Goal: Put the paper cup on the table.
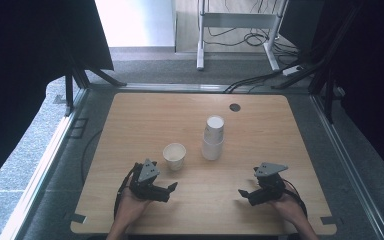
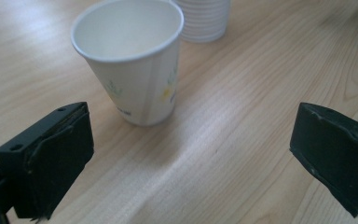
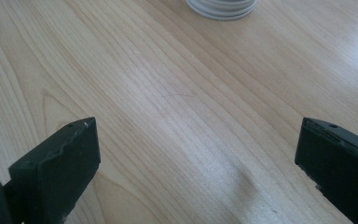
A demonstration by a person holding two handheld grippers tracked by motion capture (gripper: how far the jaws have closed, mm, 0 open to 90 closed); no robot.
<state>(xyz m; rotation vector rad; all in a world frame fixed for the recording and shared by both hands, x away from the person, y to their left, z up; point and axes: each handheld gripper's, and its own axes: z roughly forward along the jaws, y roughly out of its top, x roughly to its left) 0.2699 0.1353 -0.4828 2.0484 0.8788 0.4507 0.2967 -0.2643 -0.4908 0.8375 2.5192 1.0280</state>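
Both grippers parked low on the wooden surface point(image 1: 130, 115), left gripper point(image 1: 172, 188) and right gripper point(image 1: 241, 192) each spread wide, clamping nothing. Just past the left one, single paper cup point(image 1: 174, 156) standing upright, mouth up, not touched. Further back and a bit right, stack of paper cups point(image 1: 213, 138), upside down, near the single cup.

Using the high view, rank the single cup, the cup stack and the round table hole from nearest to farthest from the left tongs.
From the left tongs:
1. Single cup, just beyond them, upright.
2. Cup stack, farther on, towards the table's middle right.
3. Table hole, near the far edge.
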